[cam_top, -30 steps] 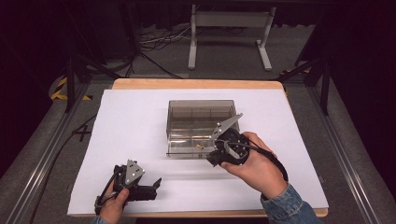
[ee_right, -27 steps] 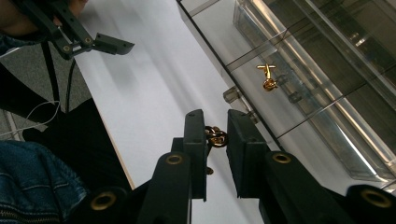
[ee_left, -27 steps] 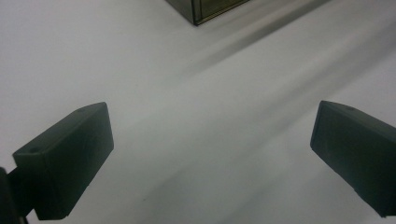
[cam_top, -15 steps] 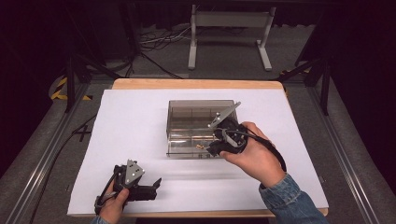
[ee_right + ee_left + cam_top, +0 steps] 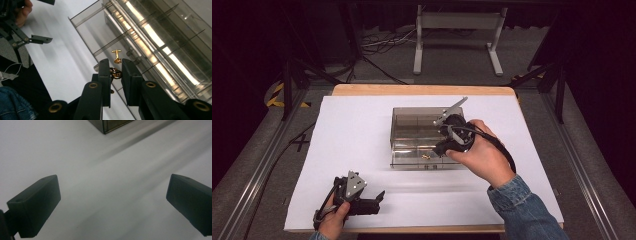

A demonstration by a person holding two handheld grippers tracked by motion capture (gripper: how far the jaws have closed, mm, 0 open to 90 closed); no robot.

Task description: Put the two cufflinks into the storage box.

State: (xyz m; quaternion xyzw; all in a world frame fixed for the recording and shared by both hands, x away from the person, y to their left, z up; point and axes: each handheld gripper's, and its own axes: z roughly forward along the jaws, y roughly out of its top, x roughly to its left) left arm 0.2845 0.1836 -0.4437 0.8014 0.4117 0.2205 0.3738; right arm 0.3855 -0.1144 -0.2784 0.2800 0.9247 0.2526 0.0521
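Observation:
A smoky clear divided box [image 5: 412, 111] stands on the white sheet [image 5: 357, 130] at mid-table. My right gripper [image 5: 438, 150] hangs over the box's near right part, pointing down and to the left. In the right gripper view its jaws [image 5: 116, 62] are nearly together, shut on a small gold piece [image 5: 115, 73]. A second gold T-shaped piece [image 5: 116, 55] lies in the compartment just beyond the tips, and it also shows from above [image 5: 426, 156]. My left gripper [image 5: 381, 196] rests on the sheet at the front left, open [image 5: 112, 202], with nothing between its jaws.
The box [image 5: 155, 37] has several thin dividers and long narrow compartments. One box corner [image 5: 105, 127] shows ahead of the left gripper. The left gripper [image 5: 37, 38] and its hand appear far off in the right gripper view. A metal stand [image 5: 457, 30] stands beyond the table.
My right hand has moved a little up-frame over the box and rolled, so its grey plate now tilts higher. The left gripper has stayed put.

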